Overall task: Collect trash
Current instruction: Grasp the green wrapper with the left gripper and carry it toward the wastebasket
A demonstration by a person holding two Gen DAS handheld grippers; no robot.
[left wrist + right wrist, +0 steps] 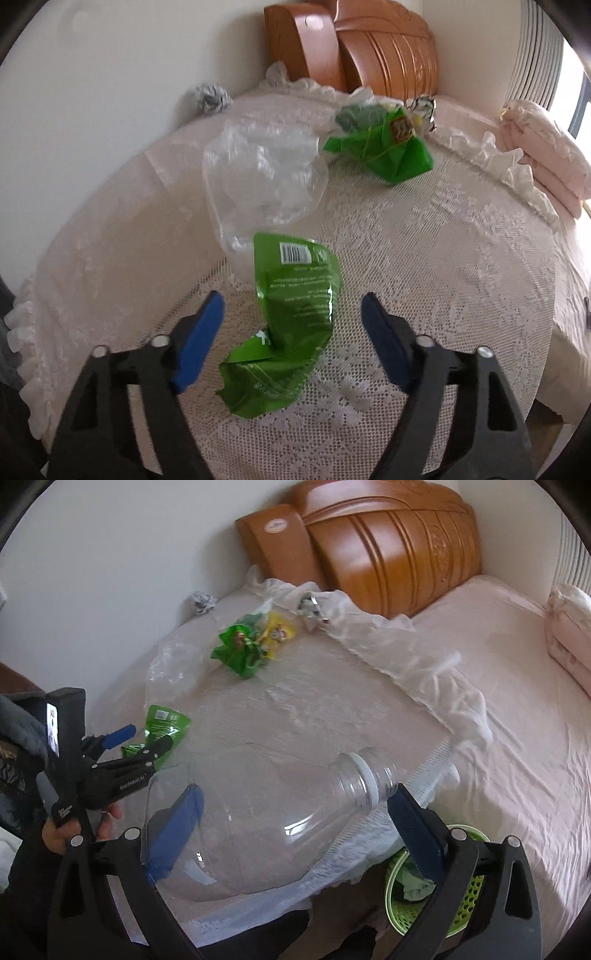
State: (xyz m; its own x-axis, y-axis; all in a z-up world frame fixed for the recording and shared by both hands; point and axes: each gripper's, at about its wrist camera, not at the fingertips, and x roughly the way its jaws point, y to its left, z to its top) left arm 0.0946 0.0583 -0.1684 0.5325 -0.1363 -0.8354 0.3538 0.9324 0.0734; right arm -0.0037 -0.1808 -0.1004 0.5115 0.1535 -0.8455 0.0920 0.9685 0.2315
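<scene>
Two grippers, right gripper clasping bottle

— Item one, from my left camera?
— Flattened wrapper on the bed, between my left gripper's jaws. Behind it, a plastic bag; further back and right, a wrapper pile. Paper ball against the wall, far left.
— Right side?
— Bottle between the right gripper's jaws, above the bed's edge. Basket on the floor, below right. Headboard behind.
</scene>
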